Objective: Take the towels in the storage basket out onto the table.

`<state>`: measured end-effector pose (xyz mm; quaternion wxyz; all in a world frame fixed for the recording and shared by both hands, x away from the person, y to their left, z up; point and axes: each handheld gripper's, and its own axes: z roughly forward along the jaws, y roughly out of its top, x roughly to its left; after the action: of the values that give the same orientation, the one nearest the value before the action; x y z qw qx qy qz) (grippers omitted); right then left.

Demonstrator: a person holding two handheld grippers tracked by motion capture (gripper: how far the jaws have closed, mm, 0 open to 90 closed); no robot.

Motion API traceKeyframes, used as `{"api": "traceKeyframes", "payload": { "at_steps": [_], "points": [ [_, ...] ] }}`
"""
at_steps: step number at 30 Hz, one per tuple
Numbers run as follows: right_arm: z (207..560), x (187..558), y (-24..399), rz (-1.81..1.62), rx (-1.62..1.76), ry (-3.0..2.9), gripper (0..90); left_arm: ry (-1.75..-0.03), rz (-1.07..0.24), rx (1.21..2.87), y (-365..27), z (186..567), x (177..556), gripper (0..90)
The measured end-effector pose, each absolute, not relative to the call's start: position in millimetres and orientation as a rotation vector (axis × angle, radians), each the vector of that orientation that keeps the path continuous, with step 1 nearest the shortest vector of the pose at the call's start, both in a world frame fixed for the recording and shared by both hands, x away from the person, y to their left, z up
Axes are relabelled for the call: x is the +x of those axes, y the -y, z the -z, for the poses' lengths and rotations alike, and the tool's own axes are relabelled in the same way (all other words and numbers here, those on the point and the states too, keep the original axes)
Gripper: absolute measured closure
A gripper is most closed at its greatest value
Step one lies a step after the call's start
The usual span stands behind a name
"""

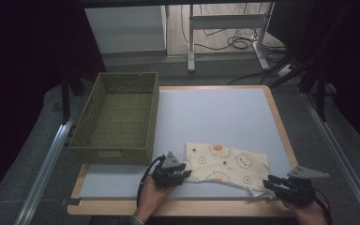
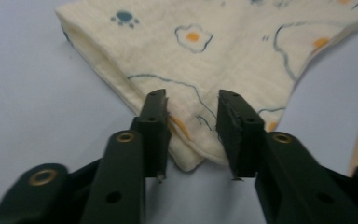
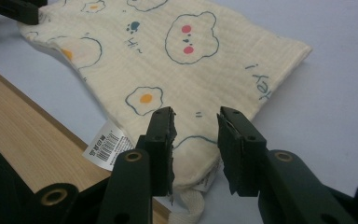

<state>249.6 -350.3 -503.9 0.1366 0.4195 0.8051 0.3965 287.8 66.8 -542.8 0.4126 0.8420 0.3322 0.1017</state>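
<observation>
A cream cloth [image 1: 227,164] printed with bears and fried eggs lies folded flat on the pale mat, near the front edge. My left gripper [image 1: 186,174] sits at the cloth's near left corner. In the left gripper view its jaws [image 2: 193,126] stand apart, with that corner of the cloth [image 2: 223,51] lying between them and not pinched. My right gripper [image 1: 266,183] is at the near right corner. In the right gripper view its jaws [image 3: 196,140] are likewise apart over the cloth [image 3: 168,60] corner, beside a white barcode label [image 3: 107,147] and a fabric loop [image 3: 191,205].
A green woven basket [image 1: 117,150] stands at the left of the table, with nothing inside it. The pale mat [image 1: 215,112] stretches behind the cloth, framed by a wooden table edge [image 1: 183,206]. Desk legs and cables lie on the floor beyond.
</observation>
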Motion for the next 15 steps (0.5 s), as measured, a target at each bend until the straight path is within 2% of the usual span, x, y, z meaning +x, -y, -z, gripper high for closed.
{"api": "traceKeyframes", "payload": {
  "at_steps": [1,4,5,12,15],
  "points": [
    [505,250,350,-1.146,1.214,-2.33,65.4,-0.824,-0.276,2.125,-65,542,287,67.5],
    [507,250,351,-1.143,1.222,-2.332,65.1,-0.803,-0.285,2.168,-60,540,288,86.2],
    [508,250,351,-1.141,1.225,-2.332,65.2,-0.807,-0.287,2.178,-58,538,288,88.0],
    [506,250,353,-1.153,1.225,-2.32,65.2,-0.792,-0.359,2.122,-62,513,293,88.7],
    [506,251,351,-1.159,1.224,-2.318,65.2,-0.829,-0.379,2.157,-63,515,298,88.2]
  ]
}}
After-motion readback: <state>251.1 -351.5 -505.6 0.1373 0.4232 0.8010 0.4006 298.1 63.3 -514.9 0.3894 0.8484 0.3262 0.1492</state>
